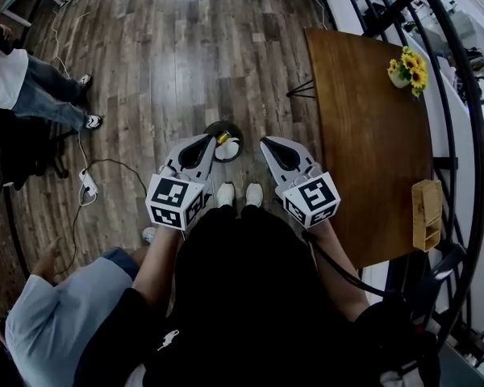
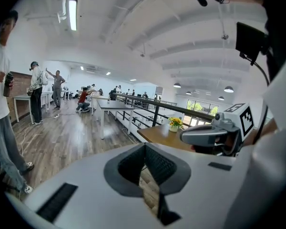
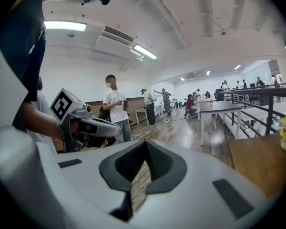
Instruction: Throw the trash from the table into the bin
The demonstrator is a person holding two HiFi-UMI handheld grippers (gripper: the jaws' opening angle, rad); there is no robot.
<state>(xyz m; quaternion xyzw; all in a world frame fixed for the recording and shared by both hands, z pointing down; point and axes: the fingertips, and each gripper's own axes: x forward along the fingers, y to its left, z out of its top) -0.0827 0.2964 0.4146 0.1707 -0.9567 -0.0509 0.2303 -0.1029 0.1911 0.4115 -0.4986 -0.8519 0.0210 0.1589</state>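
Sitting on the dark plank floor (image 1: 169, 47) just ahead of the wearer's white shoes (image 1: 226, 193), the small round black bin (image 1: 224, 124) holds a crumpled white piece of trash (image 1: 229, 148) and a small yellowish scrap (image 1: 223, 137) near its rim. The long brown wooden table (image 1: 363, 135) stands to the right of the bin, and the only things on it are a small pot of yellow sunflowers (image 1: 409, 69) at the far end and a light wooden box (image 1: 426, 214) at the near right edge.

The left gripper (image 1: 210, 138) hangs above the bin's left rim in the head view, with its jaws pressed together and nothing between them (its own view shows only floor through the gap behind the tips). The right gripper (image 1: 264, 142) is level with it, between the bin and the table edge, its jaws likewise closed tip to tip and empty. The two grippers are near each other but apart.

A black metal railing (image 1: 460, 135) curves past the table's outer side. To the left stands a person in jeans (image 1: 32, 87), a white power strip (image 1: 87, 185) lies on the floor nearby, and another person in a pale blue shirt (image 1: 56, 313) is at the lower left.
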